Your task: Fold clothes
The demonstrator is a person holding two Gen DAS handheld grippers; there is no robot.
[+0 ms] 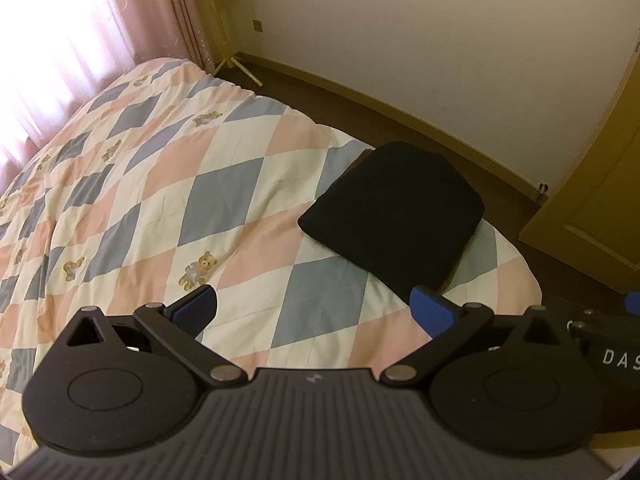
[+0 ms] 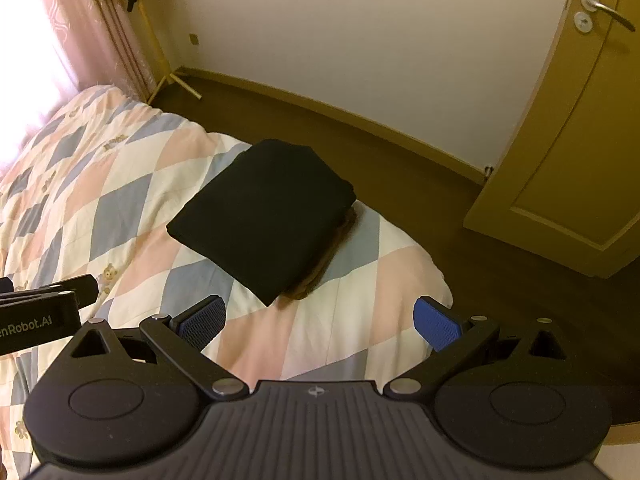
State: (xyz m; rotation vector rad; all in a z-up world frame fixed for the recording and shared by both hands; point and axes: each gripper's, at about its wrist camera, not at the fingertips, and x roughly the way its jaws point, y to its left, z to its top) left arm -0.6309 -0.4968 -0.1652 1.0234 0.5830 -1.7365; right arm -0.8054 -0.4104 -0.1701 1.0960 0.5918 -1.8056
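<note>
Clothes: I see a black garment (image 1: 394, 210) folded into a flat, thick rectangle with squared corners; its top face is smooth and dark enough that I cannot make out seams or print; a brown garment (image 2: 320, 270) lies under it, showing only as a strip along one edge and at the near corner.
Where it lies: on the bed (image 1: 168, 184), near the corner closest to the door (image 2: 568, 152); the stack sits skewed to the bed's edge, one corner pointing toward my grippers.
Bed cover: a quilt of pink, grey-blue and cream diamonds with small teddy bears; lightly creased; bare apart from the stack.
Left gripper (image 1: 314, 310): I have its jaws spread wide with nothing between them; it hangs above the quilt, just short of the stack's near corner; the blue pads (image 1: 434, 312) touch no cloth.
Right gripper (image 2: 320, 320): jaws likewise wide apart and empty; it hangs over the bed's near edge, the stack just ahead and a little to the left; part of the other gripper shows at the left edge of this view.
Room: dark floor (image 2: 400, 168) beyond the bed; a pale wall (image 1: 400, 32); pink curtains (image 1: 120, 20) by a bright window; a yellow stand (image 2: 168, 76) in the corner.
</note>
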